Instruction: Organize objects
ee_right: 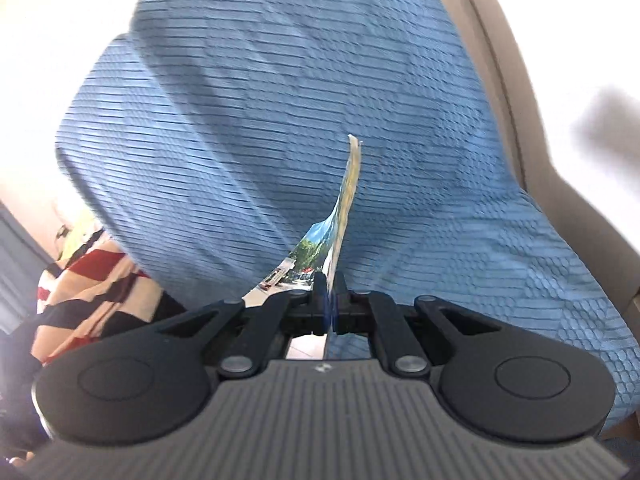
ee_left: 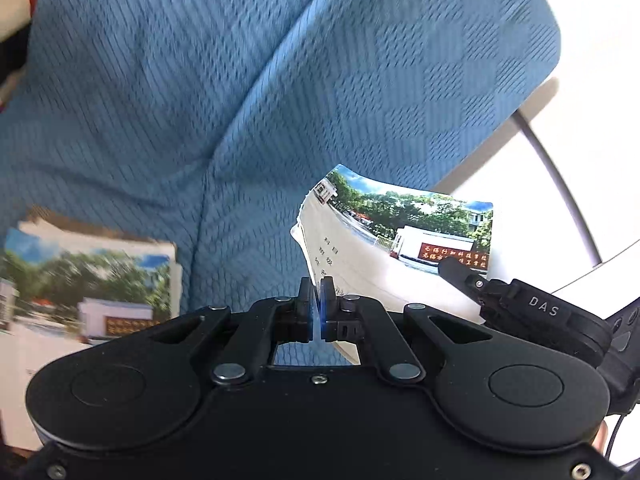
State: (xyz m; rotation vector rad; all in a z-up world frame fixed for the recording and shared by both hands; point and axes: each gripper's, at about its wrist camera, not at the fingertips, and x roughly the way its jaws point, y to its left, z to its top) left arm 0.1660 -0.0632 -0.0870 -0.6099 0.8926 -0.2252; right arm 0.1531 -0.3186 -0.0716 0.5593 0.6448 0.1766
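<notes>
A thin booklet (ee_left: 376, 236) with a photo of trees and a white gate wall on its cover is held up in the air over a blue textured cloth (ee_left: 240, 100). My left gripper (ee_left: 318, 286) is shut on its near edge. My right gripper (ee_left: 452, 268) is shut on the booklet's right side. In the right wrist view the booklet (ee_right: 346, 208) stands edge-on between the shut fingers of the right gripper (ee_right: 330, 280). A stack of like booklets (ee_left: 88, 280) lies on the cloth at the lower left.
The blue cloth (ee_right: 280, 120) covers a cushioned seat with a beige frame (ee_right: 520, 100) on the right. A striped red, cream and black fabric (ee_right: 92, 288) lies at the left. A bright white surface with a grey bar (ee_left: 560, 184) is at the right.
</notes>
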